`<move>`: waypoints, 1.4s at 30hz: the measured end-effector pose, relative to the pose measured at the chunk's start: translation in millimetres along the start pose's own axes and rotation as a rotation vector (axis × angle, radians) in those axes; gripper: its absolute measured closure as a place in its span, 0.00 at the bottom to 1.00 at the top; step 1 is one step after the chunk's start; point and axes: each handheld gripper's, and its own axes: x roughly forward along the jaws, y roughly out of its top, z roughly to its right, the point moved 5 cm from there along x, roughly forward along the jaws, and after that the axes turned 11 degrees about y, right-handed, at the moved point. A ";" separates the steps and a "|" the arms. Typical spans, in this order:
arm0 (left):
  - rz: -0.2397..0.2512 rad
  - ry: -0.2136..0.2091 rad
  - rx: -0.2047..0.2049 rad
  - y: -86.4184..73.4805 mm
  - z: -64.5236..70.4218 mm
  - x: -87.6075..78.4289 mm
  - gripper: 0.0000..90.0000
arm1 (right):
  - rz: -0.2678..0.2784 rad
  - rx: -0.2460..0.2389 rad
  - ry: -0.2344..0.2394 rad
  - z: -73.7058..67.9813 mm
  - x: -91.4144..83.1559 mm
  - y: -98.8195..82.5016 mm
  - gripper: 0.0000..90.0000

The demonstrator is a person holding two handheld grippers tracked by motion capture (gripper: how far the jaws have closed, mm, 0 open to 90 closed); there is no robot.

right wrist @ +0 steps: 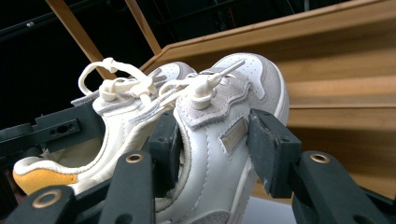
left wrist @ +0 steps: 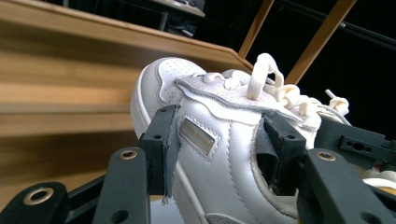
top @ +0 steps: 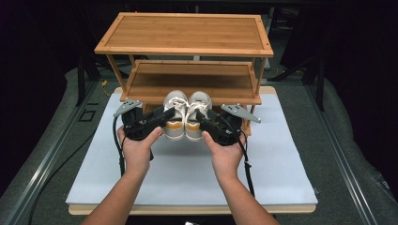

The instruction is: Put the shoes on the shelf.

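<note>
2 shoes at frame centre, side by side, toes toward rack [top: 187, 89], lifted off white mat [top: 187, 173]. Left gripper [top: 162, 117] closed across left shoe [top: 174, 115] side wall; right gripper [top: 205, 119] likewise clamps right shoe [top: 198, 115]. Paired grip likely keeps them level for shelving.

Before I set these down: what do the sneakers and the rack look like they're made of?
Left sneaker and right sneaker: seemingly smooth white leather or synthetic with a soft sheen and stitched panels, grey suede-like matte trim, woven cotton-like laces. Rack: likely bamboo or light wood, with fine parallel grain and a satin finish.
</note>
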 end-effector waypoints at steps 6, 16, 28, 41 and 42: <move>-0.001 -0.006 -0.012 11.1 -1.6 10.4 0.58 | 0.007 -0.004 -0.005 3.7 7.3 13.8 0.61; -0.016 -0.006 -0.042 24.9 -9.4 30.5 0.58 | -0.006 0.008 -0.007 15.8 26.0 29.7 0.61; -0.018 -0.014 -0.074 34.9 -16.6 48.4 0.58 | -0.018 -0.003 -0.015 25.9 40.5 43.1 0.61; -0.033 -0.001 -0.056 46.1 -17.8 73.6 0.58 | -0.025 0.029 -0.015 45.0 55.1 53.0 0.61; -0.033 -0.002 -0.060 46.5 -18.5 75.3 0.58 | -0.027 0.029 -0.024 45.9 56.2 53.8 0.61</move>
